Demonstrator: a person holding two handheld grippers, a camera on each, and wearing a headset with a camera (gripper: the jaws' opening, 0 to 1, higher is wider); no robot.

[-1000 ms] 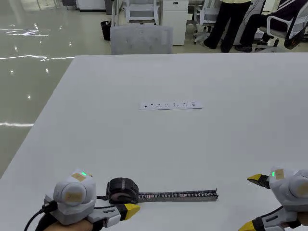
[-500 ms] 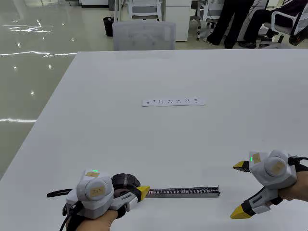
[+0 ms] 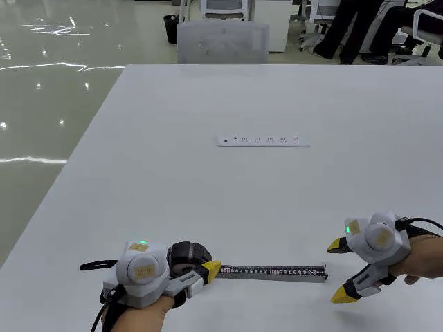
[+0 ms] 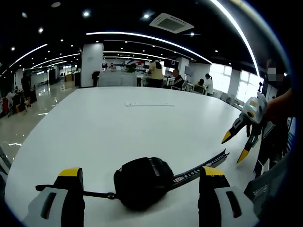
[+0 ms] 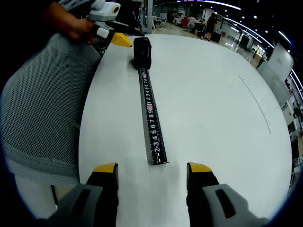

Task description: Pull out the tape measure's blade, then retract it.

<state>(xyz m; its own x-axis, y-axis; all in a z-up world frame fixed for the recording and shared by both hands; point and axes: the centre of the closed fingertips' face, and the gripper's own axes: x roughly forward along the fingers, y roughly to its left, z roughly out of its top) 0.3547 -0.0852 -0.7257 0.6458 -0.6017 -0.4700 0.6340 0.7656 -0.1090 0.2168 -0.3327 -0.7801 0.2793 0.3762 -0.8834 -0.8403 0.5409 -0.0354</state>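
Observation:
A black tape measure case lies on the white table, its blade pulled out flat toward the right. My left gripper is open, its yellow-tipped jaws standing either side of the case without pinching it. My right gripper is open just past the blade's hooked end, which lies between and slightly ahead of its jaws, untouched. The right gripper also appears in the left gripper view.
A white power strip lies in the middle of the table. A grey chair stands at the far edge, with people and office chairs behind it. The case's black wrist strap trails left near the table's front edge.
My left gripper has moved forward around the case. My right gripper has come in leftward, close to the blade's end. The camera has shifted, too.

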